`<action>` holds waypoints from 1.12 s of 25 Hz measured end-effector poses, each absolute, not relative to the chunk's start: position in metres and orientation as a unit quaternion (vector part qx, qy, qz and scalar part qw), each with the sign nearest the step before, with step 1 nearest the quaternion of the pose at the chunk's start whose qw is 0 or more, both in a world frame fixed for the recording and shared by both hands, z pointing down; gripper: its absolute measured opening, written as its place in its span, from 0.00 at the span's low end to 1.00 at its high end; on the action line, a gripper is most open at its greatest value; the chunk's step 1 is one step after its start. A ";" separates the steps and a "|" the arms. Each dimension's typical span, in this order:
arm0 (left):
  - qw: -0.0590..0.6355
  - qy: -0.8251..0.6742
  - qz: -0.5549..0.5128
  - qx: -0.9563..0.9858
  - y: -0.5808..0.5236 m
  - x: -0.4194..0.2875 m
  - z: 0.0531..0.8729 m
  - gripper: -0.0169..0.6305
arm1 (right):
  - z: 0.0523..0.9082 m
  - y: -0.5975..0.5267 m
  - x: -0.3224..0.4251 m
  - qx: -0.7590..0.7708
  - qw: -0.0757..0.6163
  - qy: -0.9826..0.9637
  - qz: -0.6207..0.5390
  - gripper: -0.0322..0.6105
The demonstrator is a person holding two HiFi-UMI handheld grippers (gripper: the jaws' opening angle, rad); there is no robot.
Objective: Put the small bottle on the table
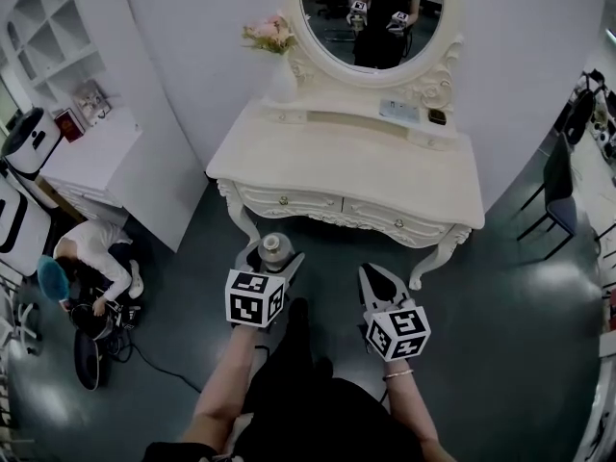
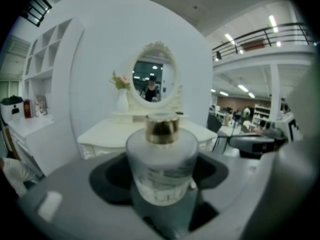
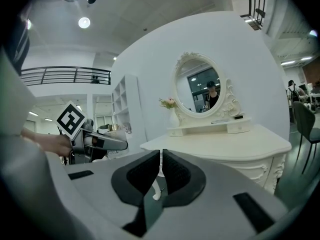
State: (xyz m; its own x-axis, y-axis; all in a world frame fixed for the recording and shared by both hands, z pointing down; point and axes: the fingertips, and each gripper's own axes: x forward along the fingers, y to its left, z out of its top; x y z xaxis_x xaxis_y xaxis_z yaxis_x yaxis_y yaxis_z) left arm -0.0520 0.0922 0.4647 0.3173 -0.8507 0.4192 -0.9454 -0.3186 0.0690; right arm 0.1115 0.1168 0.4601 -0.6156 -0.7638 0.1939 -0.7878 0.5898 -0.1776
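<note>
A small frosted bottle with a gold cap stands upright between the jaws of my left gripper, which is shut on it. In the head view the bottle hangs over the dark floor, just short of the white dressing table. My right gripper is held beside it, shut and empty, its dark pads nearly touching. The right gripper view shows the left gripper at the left and the table ahead.
An oval mirror, a white vase of flowers and small items on a raised shelf stand at the back of the table. A person crouches on the floor at left by white shelving. A dark chair stands at right.
</note>
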 end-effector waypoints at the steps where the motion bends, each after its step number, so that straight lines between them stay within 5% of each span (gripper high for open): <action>1: 0.152 -0.562 0.155 0.798 0.087 -0.052 0.465 0.55 | 0.460 0.112 0.113 0.439 0.047 -0.889 0.123 0.06; 28: 0.161 -0.514 0.171 0.825 -0.188 -0.115 0.489 0.55 | 0.472 -0.123 0.040 0.479 0.071 -0.864 0.139 0.06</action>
